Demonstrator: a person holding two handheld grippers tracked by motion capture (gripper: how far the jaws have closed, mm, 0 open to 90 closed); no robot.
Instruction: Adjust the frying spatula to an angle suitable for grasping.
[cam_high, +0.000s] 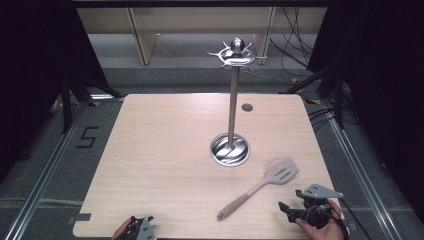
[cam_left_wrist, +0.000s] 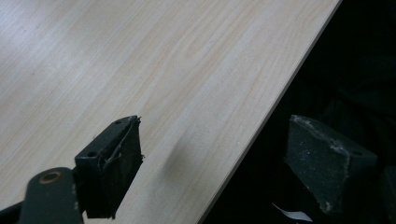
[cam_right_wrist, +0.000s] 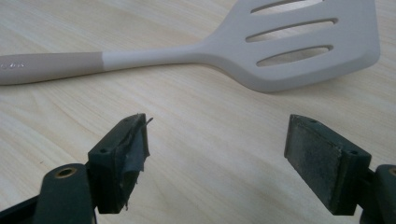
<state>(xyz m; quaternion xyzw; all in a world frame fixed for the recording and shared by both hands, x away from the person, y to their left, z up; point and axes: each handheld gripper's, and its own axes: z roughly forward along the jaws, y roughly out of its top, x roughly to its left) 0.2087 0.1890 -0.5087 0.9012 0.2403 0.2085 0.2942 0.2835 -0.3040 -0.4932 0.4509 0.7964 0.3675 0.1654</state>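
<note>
- A light wooden table (cam_high: 165, 150) is seen from above, with a steel utensil stand (cam_high: 230, 149) set right of its centre; the stand's round base rests on the top and a tall post rises to a ring of hooks.
- A pale slotted spatula (cam_high: 260, 186) is laid flat on the near right part of the table, its head toward the stand and its handle toward the near edge.
- The right gripper (cam_right_wrist: 217, 154) is held at the near right corner, jaws spread wide with nothing between them, just short of the spatula (cam_right_wrist: 243, 49).
- The left gripper (cam_left_wrist: 233, 163) is held at the near edge, left of centre, jaws wide apart and empty, one over the table (cam_left_wrist: 140, 70), the other beyond its edge.
</note>
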